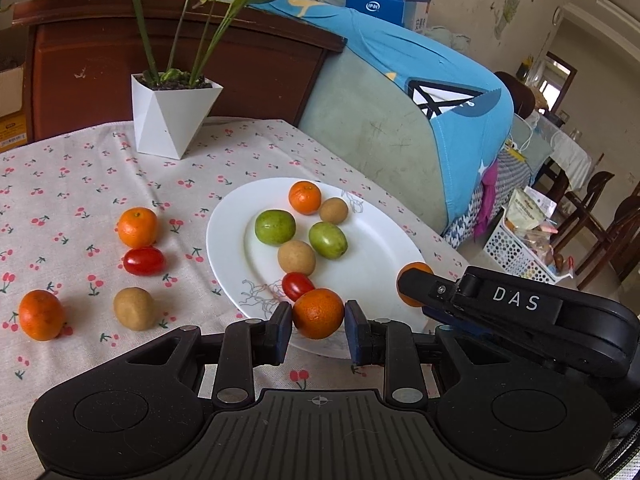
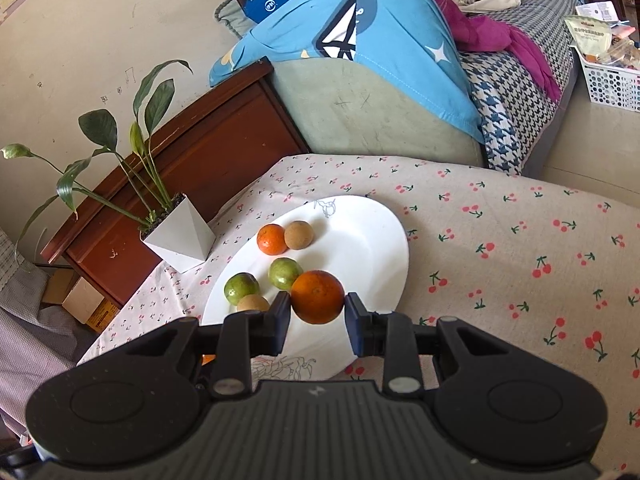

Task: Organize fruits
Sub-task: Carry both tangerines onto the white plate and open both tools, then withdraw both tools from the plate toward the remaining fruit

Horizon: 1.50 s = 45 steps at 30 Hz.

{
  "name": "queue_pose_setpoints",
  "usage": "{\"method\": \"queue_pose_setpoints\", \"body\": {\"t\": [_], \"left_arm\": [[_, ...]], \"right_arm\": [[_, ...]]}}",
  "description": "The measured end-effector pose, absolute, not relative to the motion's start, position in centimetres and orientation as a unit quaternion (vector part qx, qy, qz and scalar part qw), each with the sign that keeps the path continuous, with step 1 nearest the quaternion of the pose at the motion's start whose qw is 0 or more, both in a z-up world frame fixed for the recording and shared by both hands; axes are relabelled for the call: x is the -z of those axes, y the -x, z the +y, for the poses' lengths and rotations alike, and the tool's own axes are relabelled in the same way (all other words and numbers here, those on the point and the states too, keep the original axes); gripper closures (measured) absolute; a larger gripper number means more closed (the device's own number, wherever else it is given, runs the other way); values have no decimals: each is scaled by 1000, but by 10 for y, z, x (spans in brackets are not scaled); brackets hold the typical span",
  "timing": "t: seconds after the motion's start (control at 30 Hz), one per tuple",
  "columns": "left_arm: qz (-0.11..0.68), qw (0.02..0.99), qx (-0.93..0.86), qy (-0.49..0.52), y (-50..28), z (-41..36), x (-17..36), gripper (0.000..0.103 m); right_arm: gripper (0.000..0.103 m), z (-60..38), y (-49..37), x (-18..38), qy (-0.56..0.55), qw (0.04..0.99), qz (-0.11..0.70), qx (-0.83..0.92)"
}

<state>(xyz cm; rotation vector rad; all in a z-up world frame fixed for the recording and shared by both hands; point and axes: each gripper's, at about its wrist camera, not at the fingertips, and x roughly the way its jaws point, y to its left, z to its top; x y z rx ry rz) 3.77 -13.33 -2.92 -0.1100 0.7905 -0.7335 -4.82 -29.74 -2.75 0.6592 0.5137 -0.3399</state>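
one orange (image 1: 414, 280) half behind right gripper (image 2: 318, 322)

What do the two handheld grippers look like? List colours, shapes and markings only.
Both are matte black plastic. The left gripper has a ribbed central plate with a crosshair mark, round discs on either side, silver pivot pins and dark blue pads on its fingers. The right gripper is built the same, with a lightning-bolt mark instead. Seen from the left wrist, its side reads "DAS" in white. No sleeves show.
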Motion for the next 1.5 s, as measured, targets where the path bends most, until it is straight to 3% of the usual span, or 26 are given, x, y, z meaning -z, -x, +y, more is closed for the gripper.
{"method": "queue_pose_setpoints", "body": {"t": [0.3, 0.4, 0.67, 0.77, 1.5], "left_arm": [[374, 850, 370, 25, -38, -153, 35, 72], [365, 855, 369, 19, -34, -155, 31, 41], [362, 860, 360, 5, -31, -150, 24, 39], [365, 862, 352, -3, -29, -145, 22, 34], [366, 896, 253, 1, -29, -69, 7, 34]], "right_arm": [[70, -303, 48, 32, -337, 891, 243, 181], [70, -305, 49, 32, -341, 890, 240, 184], [66, -305, 49, 30, -342, 890, 238, 185], [65, -303, 49, 29, -340, 891, 240, 180], [64, -268, 40, 28, -308, 904, 271, 122]]}}
